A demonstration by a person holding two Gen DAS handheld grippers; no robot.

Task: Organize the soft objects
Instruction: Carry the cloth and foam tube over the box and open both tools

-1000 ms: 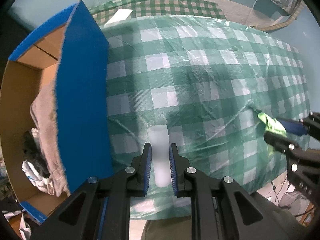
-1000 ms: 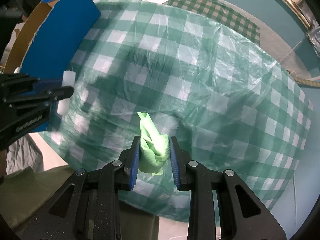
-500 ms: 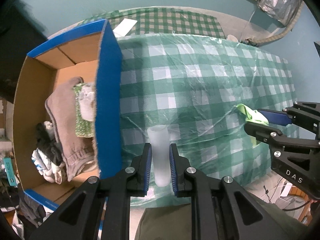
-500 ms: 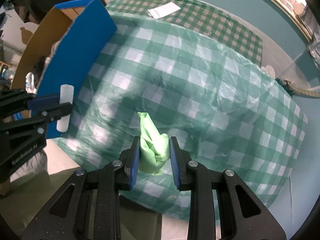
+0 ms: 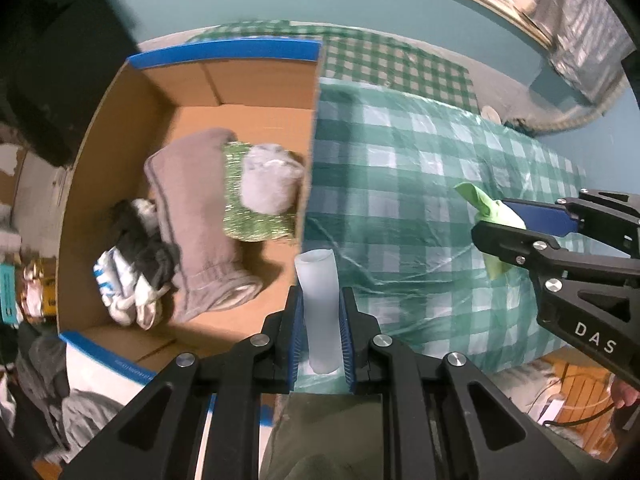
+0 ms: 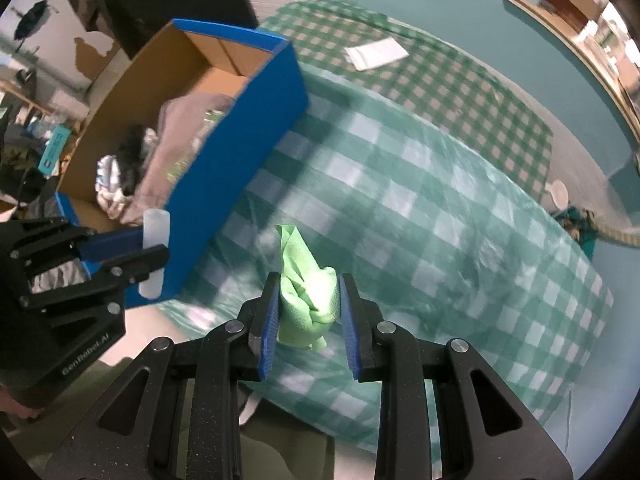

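Two clamped grippers: left gripper around a frosted white tube, right gripper around a crumpled green cloth.

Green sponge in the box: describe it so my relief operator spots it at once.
Find the blue box beside the checked table. Inside, against the wall nearest the table, the green sponge lies flat, right of the brown towel. It alone is speckled green, with a grey roll on top.

Matt cardboard box, glossy plastic sheet over checked cloth, frosted tube.
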